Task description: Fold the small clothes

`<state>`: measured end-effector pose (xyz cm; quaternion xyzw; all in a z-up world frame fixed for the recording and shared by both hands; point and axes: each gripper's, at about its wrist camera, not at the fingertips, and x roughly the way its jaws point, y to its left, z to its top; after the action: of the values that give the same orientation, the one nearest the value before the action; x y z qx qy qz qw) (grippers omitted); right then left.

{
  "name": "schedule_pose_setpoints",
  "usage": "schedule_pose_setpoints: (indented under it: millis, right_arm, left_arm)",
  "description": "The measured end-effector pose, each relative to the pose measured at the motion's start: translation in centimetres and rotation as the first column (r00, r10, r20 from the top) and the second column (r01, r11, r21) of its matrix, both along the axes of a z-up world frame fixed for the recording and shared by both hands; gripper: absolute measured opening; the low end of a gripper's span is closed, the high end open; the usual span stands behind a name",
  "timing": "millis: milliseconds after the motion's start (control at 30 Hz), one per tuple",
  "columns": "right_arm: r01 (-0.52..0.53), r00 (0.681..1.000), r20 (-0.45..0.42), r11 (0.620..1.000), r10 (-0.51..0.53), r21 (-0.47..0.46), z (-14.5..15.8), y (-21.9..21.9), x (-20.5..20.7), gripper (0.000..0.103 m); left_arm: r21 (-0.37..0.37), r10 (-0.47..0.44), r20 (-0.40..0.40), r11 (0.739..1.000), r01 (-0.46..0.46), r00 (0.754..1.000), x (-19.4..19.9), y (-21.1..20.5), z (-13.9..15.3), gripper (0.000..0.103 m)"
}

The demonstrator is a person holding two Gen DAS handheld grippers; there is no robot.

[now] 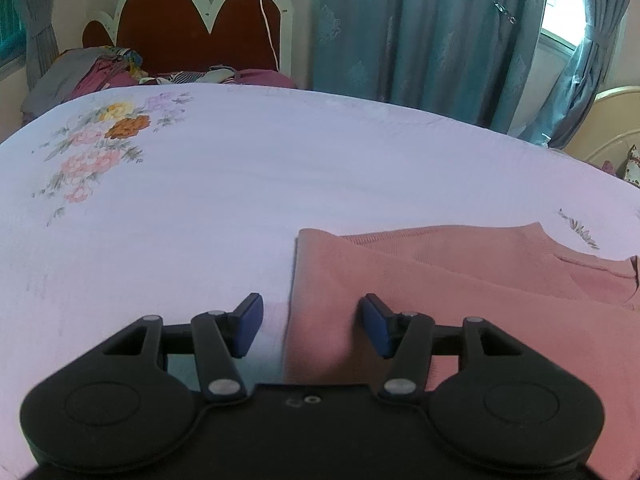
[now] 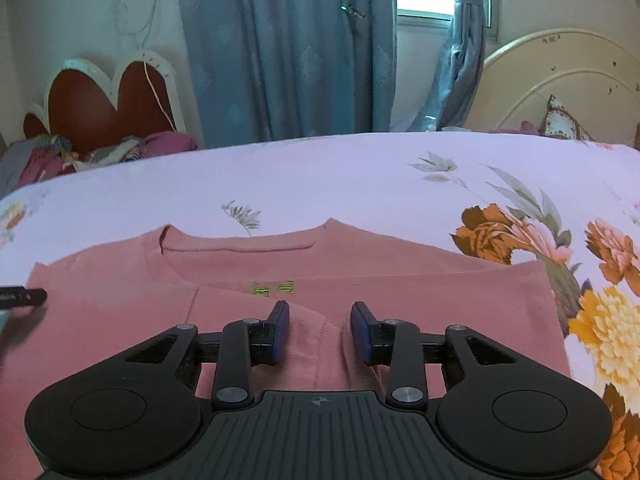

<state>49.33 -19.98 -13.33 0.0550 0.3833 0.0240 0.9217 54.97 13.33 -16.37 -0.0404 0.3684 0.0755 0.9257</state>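
- Left tool (image 1: 312, 326): jaws parted about halfway, blue pads (image 1: 251, 326) clear of any cloth, holding nothing; it hangs over the left folded edge of the garment, one pad above the bedsheet, the other above the pink fabric; whether the pads brush the surface cannot be told.
- Right tool (image 2: 320, 332): jaws parted a modest way, released; a ridge of pink fabric lies in the gap between the blue pads (image 2: 280, 332), but the pads do not press on it; the tool points down over the lower middle of the garment.
- Pink knit sweater (image 2: 400, 292): lies flat on the bed, front up, neckline at the far end from the tools, hem toward them; its left side is folded inward to a straight edge, and a folded-in panel lies over the lower front; the long axis of what shows runs left to right across the right wrist view; small green embroidered letters (image 2: 275, 289) sit just below the collar.
- Bed with pale floral bedsheet (image 1: 200, 200): carries the sweater near its close edge; orange, pink and yellow flower prints lie beside the sweater's right edge.
- Beyond the bed: a second bed's red headboard (image 1: 180, 28) with heaped clothes (image 1: 116, 68); blue-grey curtains (image 1: 420, 32); a cream headboard (image 2: 560, 80) at the right.
- A dark part of the left tool shows at the left border of the right wrist view, over the sweater.
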Motion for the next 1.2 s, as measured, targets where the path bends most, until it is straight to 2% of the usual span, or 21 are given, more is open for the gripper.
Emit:
schedule_pose_setpoints:
  millis: [100, 233, 367, 567, 867, 1033, 1133, 1200]
  right_arm:
    - [-0.004, 0.999, -0.044, 0.998, 0.001, -0.067, -1.9, -0.3, 0.8, 0.035]
    - [-0.003, 0.999, -0.043, 0.998, 0.000, -0.063, -2.1, -0.7, 1.0, 0.035]
    - [0.024, 0.999, -0.029, 0.999, -0.024, -0.031, -1.1, -1.0, 0.1, 0.035]
    - [-0.017, 1.000, 0.025, 1.000, 0.017, -0.001, 1.5, -0.3, -2.1, 0.035]
    - [-0.099, 0.995, 0.010, 0.995, 0.099, -0.013, 1.5, 1.4, -5.2, 0.035]
    - [-0.128, 0.992, -0.019, 0.992, 0.127, -0.018, 0.4, 2.1, -6.8, 0.035]
    - [-0.117, 0.991, -0.074, 0.990, 0.111, -0.081, -1.1, 2.0, -7.1, 0.035]
    - [-0.098, 0.993, -0.070, 0.994, 0.094, -0.046, -1.3, 1.0, -7.3, 0.035]
  left_arm:
    - [0.008, -0.005, 0.000, 1.000, 0.005, 1.000, 0.1, 0.0, -0.1, 0.056]
    - [0.014, -0.007, -0.002, 1.000, 0.007, 1.000, 0.1, 0.1, -0.1, 0.059]
    - [0.015, -0.004, -0.009, 1.000, 0.004, 1.000, 0.0, 0.0, 0.1, 0.061]
    - [0.017, -0.013, 0.000, 1.000, 0.013, 1.000, -1.3, -0.5, 0.9, 0.059]
    - [0.022, -0.120, 0.046, 0.993, 0.119, 0.992, -6.8, -2.7, 2.8, 0.059]
    - [0.028, -0.188, 0.008, 0.982, 0.188, 0.982, -9.4, -4.3, 1.7, 0.059]
    - [0.042, -0.199, -0.042, 0.979, 0.201, 0.979, -10.1, -4.7, 0.2, 0.059]
    - [0.063, -0.205, -0.039, 0.976, 0.207, 0.978, -10.2, -4.6, -0.3, 0.061]
